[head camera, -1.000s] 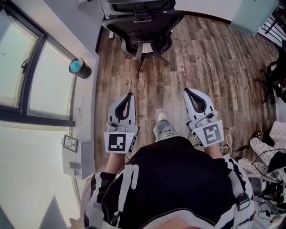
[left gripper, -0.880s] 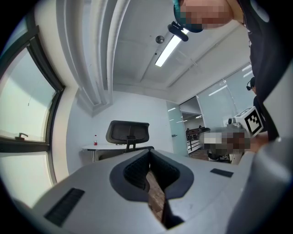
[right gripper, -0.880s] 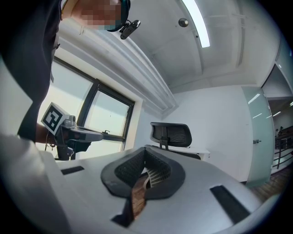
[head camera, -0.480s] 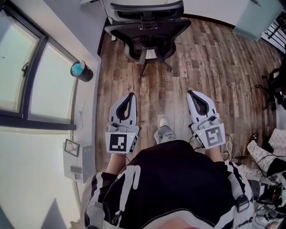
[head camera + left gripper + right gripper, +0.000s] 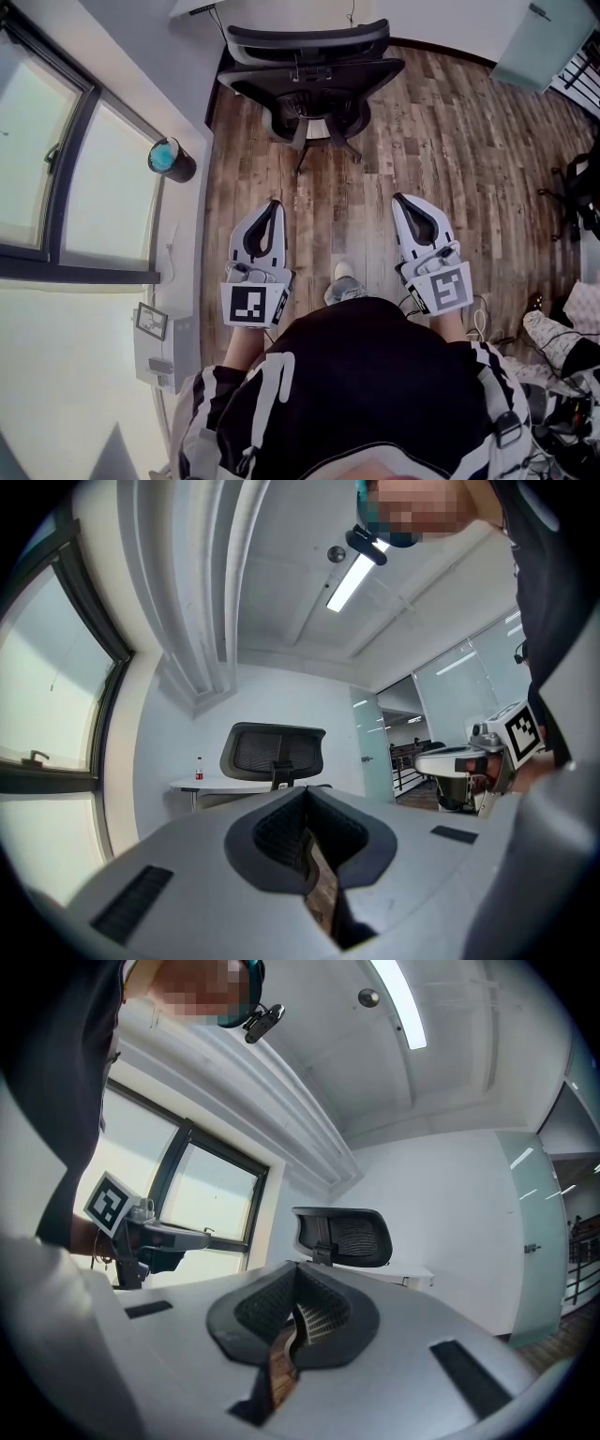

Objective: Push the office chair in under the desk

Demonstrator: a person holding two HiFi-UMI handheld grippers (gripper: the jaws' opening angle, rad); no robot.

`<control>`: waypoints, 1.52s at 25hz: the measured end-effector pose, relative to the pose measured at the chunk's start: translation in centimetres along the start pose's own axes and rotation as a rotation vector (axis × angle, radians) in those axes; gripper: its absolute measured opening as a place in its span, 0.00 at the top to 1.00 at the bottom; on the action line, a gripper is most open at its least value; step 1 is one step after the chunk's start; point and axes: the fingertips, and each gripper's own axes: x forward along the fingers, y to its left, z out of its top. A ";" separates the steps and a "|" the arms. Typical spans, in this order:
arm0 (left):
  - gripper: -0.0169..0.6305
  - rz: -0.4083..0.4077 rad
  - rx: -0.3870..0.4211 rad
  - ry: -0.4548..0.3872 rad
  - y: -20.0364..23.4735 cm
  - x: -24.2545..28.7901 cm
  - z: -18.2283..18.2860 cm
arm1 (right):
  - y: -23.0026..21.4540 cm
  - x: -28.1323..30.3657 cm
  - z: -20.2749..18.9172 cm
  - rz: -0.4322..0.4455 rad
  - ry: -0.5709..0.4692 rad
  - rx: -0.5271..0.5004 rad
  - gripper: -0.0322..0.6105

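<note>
A black mesh office chair (image 5: 309, 70) stands on the wood floor with its back toward me, in front of a white desk (image 5: 192, 7) at the top of the head view. Its headrest shows as the chair (image 5: 274, 750) in the left gripper view and the chair (image 5: 343, 1236) in the right gripper view. My left gripper (image 5: 272, 204) and right gripper (image 5: 405, 201) are both shut and empty, held level side by side, pointing at the chair and well short of it.
A window wall with a white sill (image 5: 178, 234) runs along the left, with a teal-topped black cylinder (image 5: 171, 157) on it. A small bottle (image 5: 198, 768) stands on the desk. Cables and dark gear (image 5: 574, 187) lie at the right. Glass partition (image 5: 539, 42) stands at the top right.
Both grippers and the person have moved forward together. The chair now shows lower in the head view and nearer to the gripper tips. Both jaws stayed shut.
</note>
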 end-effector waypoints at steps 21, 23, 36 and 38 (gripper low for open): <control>0.96 0.047 -0.002 0.005 2.3 7.2 -0.8 | -4.8 6.3 -1.5 0.064 0.000 -0.002 0.94; 0.96 0.050 -0.002 0.002 2.4 7.9 -0.7 | -5.4 6.8 -1.5 0.067 -0.003 -0.002 0.94; 0.96 0.061 0.009 0.001 2.7 11.1 -1.4 | -7.9 8.7 -2.7 0.100 -0.002 -0.012 0.94; 0.96 0.071 0.012 -0.005 2.9 11.5 -1.4 | -8.2 9.0 -2.8 0.111 -0.005 -0.014 0.94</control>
